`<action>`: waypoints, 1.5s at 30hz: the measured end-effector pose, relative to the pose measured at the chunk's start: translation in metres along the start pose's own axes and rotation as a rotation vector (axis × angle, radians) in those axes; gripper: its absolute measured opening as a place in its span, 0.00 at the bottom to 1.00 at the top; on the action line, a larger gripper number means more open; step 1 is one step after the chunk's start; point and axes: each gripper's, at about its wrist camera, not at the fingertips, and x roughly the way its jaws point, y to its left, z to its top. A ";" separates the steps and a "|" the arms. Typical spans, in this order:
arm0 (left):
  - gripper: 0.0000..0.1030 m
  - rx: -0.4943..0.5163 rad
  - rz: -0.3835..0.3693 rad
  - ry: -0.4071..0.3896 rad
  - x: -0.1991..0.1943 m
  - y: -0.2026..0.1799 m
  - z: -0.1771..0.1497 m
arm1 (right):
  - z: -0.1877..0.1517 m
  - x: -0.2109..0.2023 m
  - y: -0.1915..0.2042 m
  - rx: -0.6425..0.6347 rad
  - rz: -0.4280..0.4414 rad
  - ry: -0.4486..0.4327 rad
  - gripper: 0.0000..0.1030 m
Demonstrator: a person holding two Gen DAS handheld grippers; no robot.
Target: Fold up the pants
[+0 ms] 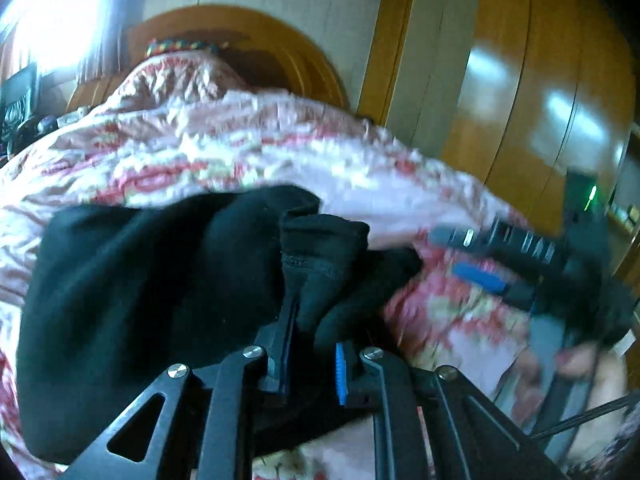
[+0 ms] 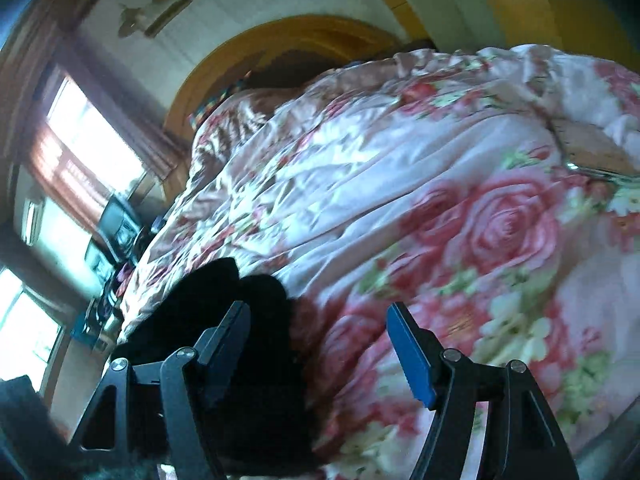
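Observation:
Black pants (image 1: 152, 300) lie bunched on a pink floral quilt (image 1: 224, 148). My left gripper (image 1: 316, 336) is shut on a fold of the fabric, which rises in a hump between its fingers. To the right, blurred, my right gripper (image 1: 460, 254) hovers over the quilt just clear of the pants' edge. In the right wrist view the right gripper (image 2: 318, 312) stands open with only quilt (image 2: 400, 200) between its fingers. Its left finger (image 2: 236, 320) overlaps the black pants (image 2: 256, 360), which fill the lower left.
A rounded wooden headboard (image 1: 256, 36) stands behind the bed, and glossy wooden wardrobe doors (image 1: 540, 80) are on the right. A bright window (image 2: 80, 140) and a cluttered bedside surface (image 2: 116, 236) are on the left. A flat brown object (image 2: 592, 152) lies on the quilt.

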 end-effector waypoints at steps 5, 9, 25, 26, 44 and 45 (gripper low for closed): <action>0.33 0.047 -0.028 0.032 -0.003 -0.005 -0.025 | -0.005 -0.001 0.014 -0.042 0.111 0.014 0.69; 0.35 0.060 -0.110 0.028 -0.023 -0.007 -0.037 | -0.015 -0.001 0.037 -0.128 0.236 0.036 0.69; 0.36 -0.289 0.194 -0.057 -0.072 0.105 -0.022 | -0.049 0.022 0.071 -0.235 0.304 0.153 0.71; 0.36 -0.309 0.224 -0.053 -0.072 0.113 -0.023 | -0.051 0.023 0.071 -0.237 0.303 0.158 0.71; 0.44 -0.378 0.310 -0.018 -0.067 0.158 -0.048 | -0.049 0.040 0.080 -0.237 0.286 0.207 0.72; 0.44 -0.379 0.309 -0.017 -0.067 0.158 -0.049 | -0.046 0.042 0.082 -0.240 0.288 0.211 0.72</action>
